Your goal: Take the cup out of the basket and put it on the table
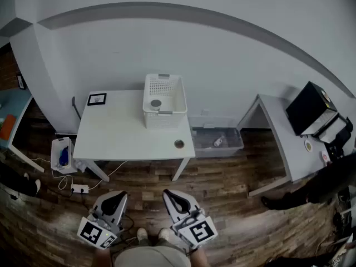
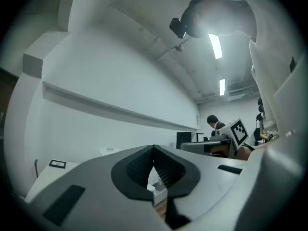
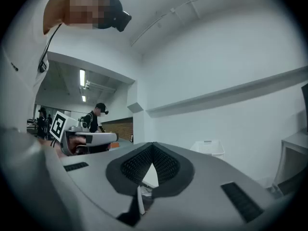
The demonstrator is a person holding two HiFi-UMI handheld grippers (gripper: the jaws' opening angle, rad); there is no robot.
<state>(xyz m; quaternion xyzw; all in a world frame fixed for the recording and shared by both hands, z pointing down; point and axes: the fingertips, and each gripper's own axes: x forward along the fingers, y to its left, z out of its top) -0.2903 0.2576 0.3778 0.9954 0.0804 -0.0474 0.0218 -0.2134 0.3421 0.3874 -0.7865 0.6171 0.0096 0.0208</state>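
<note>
your left gripper (image 1: 115, 196) and right gripper (image 1: 170, 194) are both clenched on nothing, well short of the table (image 1: 111, 135); the cup (image 1: 156, 103), small, round and grey, sits inside the white lattice-walled plastic basket (image 1: 162, 118); reach in clenched and you may tip the cup, or snag the wall and drag the light basket.

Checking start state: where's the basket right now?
Head view, centre: the white basket stands on the far right part of the white table, by the wall, right of a small black-framed picture.
</note>
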